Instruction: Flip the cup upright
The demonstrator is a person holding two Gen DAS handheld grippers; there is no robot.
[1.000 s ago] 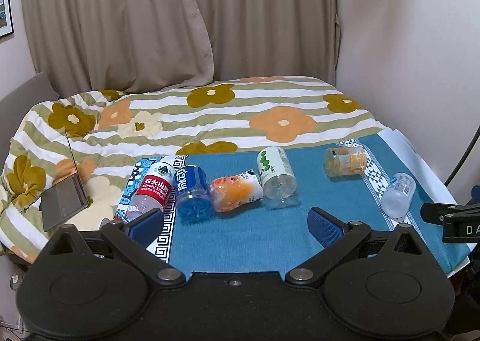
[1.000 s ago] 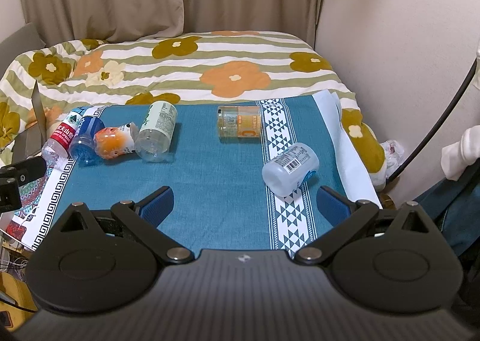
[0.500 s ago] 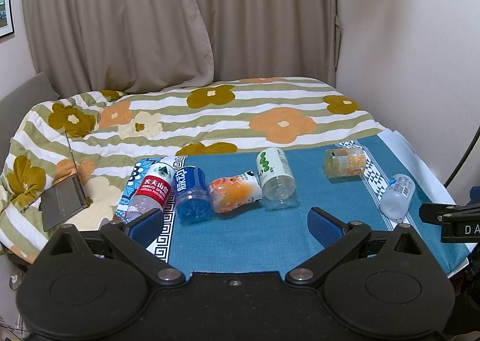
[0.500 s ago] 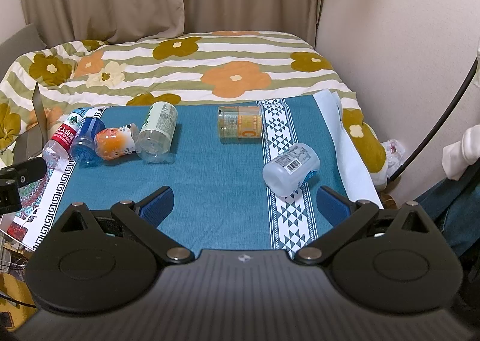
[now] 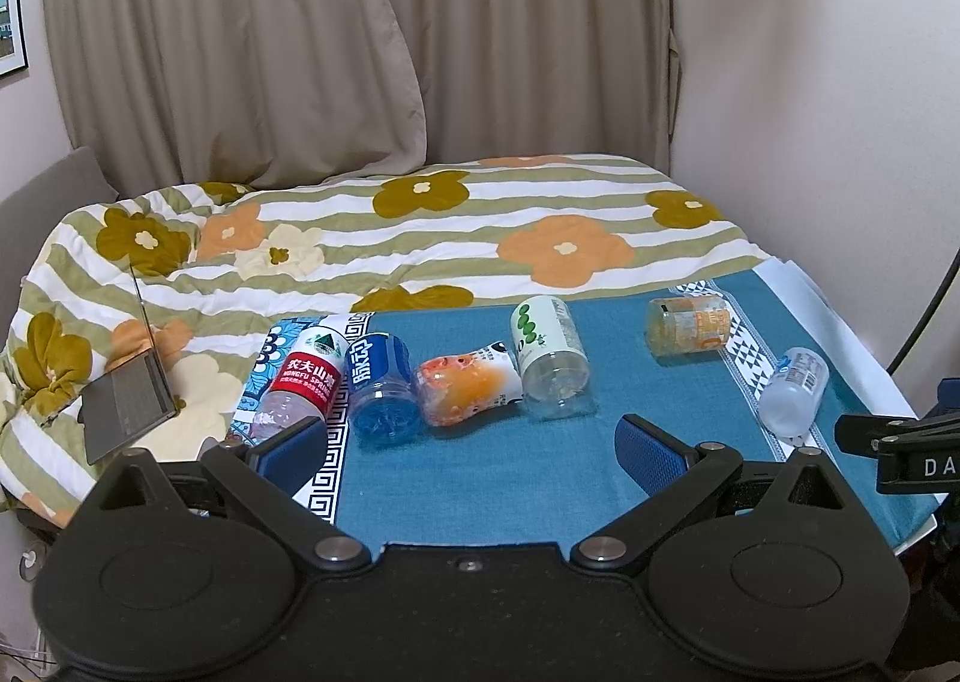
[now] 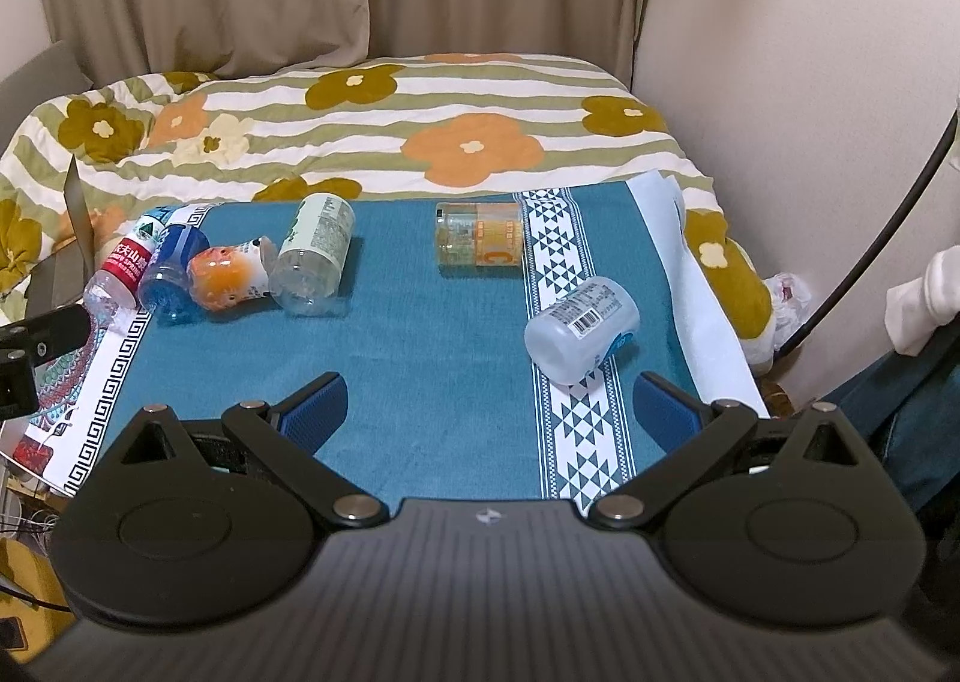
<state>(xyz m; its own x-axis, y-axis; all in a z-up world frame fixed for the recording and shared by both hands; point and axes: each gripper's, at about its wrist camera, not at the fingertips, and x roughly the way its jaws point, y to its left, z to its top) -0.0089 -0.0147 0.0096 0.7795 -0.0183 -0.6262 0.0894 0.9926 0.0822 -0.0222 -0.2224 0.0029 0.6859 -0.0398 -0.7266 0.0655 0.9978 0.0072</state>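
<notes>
Six cups lie toppled on the table, and the clear cup (image 6: 581, 329) sits at one o'clock just ahead of the right gripper (image 6: 487, 404), jaws wide and empty, long axis slanting toward two o'clock, left gripper (image 5: 469, 445) likewise spread, farther off.

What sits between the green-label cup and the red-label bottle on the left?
Two things, seen in the left wrist view: between the green-label cup and the red-label bottle lie the orange cup and the blue cup, all on their sides.
</notes>
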